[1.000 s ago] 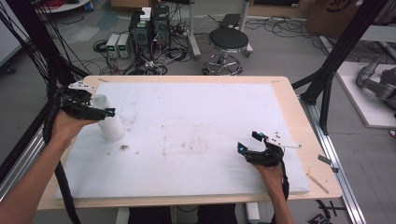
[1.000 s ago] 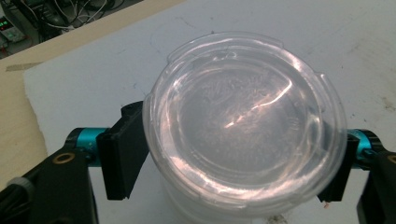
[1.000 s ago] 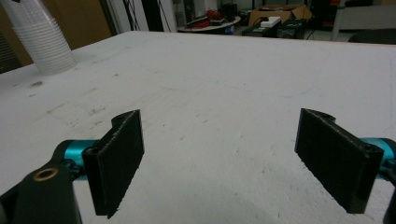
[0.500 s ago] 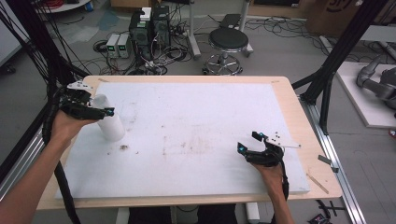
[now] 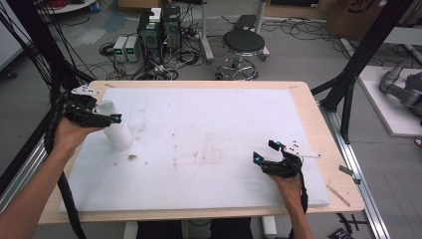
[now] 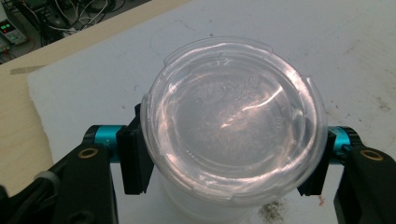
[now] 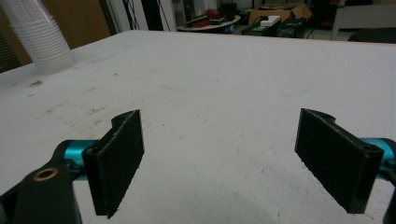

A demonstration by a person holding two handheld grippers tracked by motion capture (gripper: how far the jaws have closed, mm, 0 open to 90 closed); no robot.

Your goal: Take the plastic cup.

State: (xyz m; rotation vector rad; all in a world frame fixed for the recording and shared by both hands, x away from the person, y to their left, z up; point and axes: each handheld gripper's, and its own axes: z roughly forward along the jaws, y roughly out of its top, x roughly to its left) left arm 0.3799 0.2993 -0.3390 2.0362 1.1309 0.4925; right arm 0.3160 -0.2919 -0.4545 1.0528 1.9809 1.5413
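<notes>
A tall stack of white plastic cups (image 5: 118, 134) stands at the left of the white board, with a clear round top (image 6: 233, 126). My left gripper (image 5: 107, 113) reaches around the stack's upper end from the left. Its jaws have just been closing with the stack between them, and the black pads (image 6: 135, 158) now lie against its sides under the top's rim. My right gripper (image 5: 264, 151) rests low over the board at the front right. It is open with nothing between its pads (image 7: 116, 158). In the right gripper view the stack (image 7: 42, 42) stands far off at the upper left.
The white board (image 5: 209, 129) lies on a wooden table (image 5: 318, 124) and has dark specks (image 5: 132, 157) near the stack. Small scraps (image 5: 304, 152) lie by the right hand. A stool (image 5: 243, 45), electronics boxes (image 5: 159, 30) and cables sit on the floor beyond; black frame posts (image 5: 358, 59) flank the table.
</notes>
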